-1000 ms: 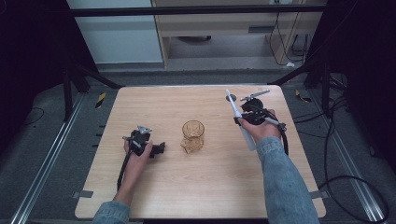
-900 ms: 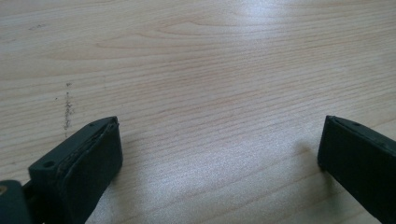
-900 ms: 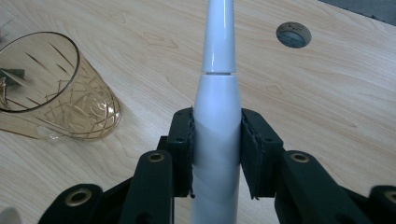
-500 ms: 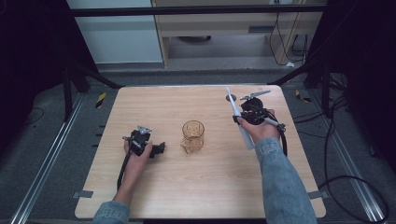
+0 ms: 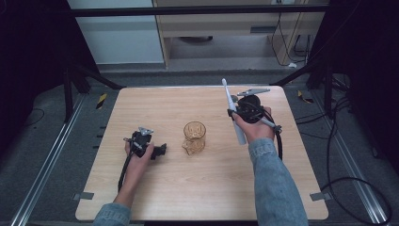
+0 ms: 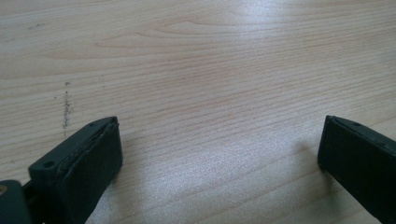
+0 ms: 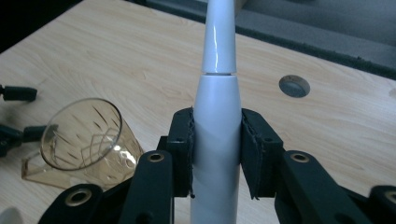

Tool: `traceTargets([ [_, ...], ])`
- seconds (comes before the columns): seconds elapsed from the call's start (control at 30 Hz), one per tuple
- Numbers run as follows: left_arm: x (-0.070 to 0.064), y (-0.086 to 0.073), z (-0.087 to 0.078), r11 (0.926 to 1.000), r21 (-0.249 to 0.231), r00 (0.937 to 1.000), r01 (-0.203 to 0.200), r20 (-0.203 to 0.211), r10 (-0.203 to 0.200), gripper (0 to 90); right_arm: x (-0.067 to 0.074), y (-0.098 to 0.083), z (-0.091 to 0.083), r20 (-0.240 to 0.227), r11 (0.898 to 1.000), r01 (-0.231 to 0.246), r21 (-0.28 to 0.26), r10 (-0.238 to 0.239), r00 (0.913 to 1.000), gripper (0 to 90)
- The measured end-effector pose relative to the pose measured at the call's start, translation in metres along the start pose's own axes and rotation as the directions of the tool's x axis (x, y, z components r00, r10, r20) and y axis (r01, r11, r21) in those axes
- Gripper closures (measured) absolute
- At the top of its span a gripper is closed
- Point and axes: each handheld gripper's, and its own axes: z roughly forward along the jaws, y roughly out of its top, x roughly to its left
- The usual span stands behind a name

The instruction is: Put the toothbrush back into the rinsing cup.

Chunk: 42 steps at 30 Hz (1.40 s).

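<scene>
A white electric toothbrush (image 5: 235, 117) stands nearly upright above the right half of the wooden table (image 5: 155, 106), brush head upward and tilted a little left. My right gripper (image 5: 234, 114) is shut on its thick handle; in the right gripper view the pads (image 7: 183, 151) press on both sides of the toothbrush (image 7: 218, 65). An amber glass cup (image 5: 194, 134) stands at the table's middle, left of that gripper, and shows as the cup (image 7: 84, 140). My left gripper (image 5: 162, 149) rests on the table left of the cup, open, with bare wood between its jaws (image 6: 219, 149).
A round grey plug (image 7: 294, 85) sits in the table top beyond the toothbrush. Metal rails (image 5: 51, 160) run along the floor on both sides of the table. Cables (image 5: 339, 141) lie on the floor to the right. A cabinet (image 5: 221, 28) stands behind the table.
My right hand has lifted the toothbrush a little and carried it slightly left and away. The left gripper and the cup have stayed where they were.
</scene>
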Motion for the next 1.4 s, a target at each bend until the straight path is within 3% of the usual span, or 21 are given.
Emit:
traceTargets([
  [0.23,0.0,0.0,0.001,1.0,-0.004,1.0,0.001,0.003,-0.001,0.0,0.013,0.014,0.001,-0.011,0.995,-0.033,-0.094,0.032,0.9994,67.1],
  [0.43,-0.001,0.0,0.001,1.0,-0.004,1.0,0.0,0.002,0.0,0.0,0.028,0.027,0.008,-0.018,0.99,-0.026,-0.14,0.023,0.9996,67.0],
  [0.83,-0.001,0.001,0.001,1.0,-0.004,1.0,-0.003,0.005,0.003,0.0,0.046,0.043,0.016,-0.031,0.99,0.01,-0.138,-0.014,0.9994,67.0],
  [1.13,0.0,0.001,0.001,1.0,-0.004,1.0,-0.004,0.006,0.004,0.0,0.05,0.052,0.018,-0.044,0.984,-0.006,-0.176,-0.002,0.999,67.0],
  [1.4,0.0,0.001,0.001,1.0,-0.004,1.0,-0.006,0.007,0.006,0.0,0.063,0.057,0.022,-0.068,0.978,-0.014,-0.209,0.0,0.9977,67.1],
])
